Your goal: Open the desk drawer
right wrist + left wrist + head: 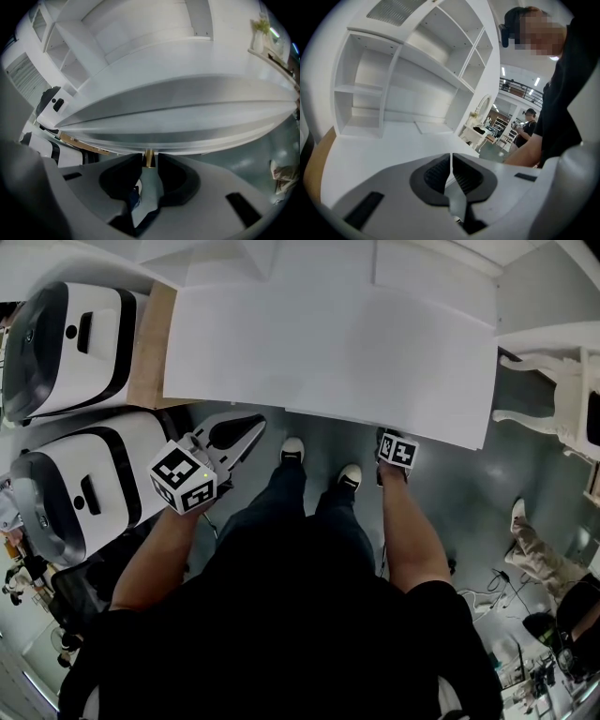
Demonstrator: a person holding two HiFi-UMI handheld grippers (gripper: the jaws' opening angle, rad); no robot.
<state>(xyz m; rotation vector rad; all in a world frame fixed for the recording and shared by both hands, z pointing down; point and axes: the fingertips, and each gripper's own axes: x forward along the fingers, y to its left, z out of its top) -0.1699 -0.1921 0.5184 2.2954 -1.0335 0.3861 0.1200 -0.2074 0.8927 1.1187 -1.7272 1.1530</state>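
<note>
The white desk fills the top of the head view. Its drawer front runs across the right gripper view just below the desk top, and a small brass knob hangs from its lower edge. My right gripper points steeply down at the desk's front edge, with its marker cube showing under that edge. The knob stands between its fingertips, with a thin gap on one side. My left gripper hovers in front of the desk's left part. In its own view the left gripper is shut and holds nothing.
Two white and black machines stand at the left, one on a wooden top. A white carved chair is at the right. My shoes are near the desk. Open white shelves rise behind it. A person stands far off.
</note>
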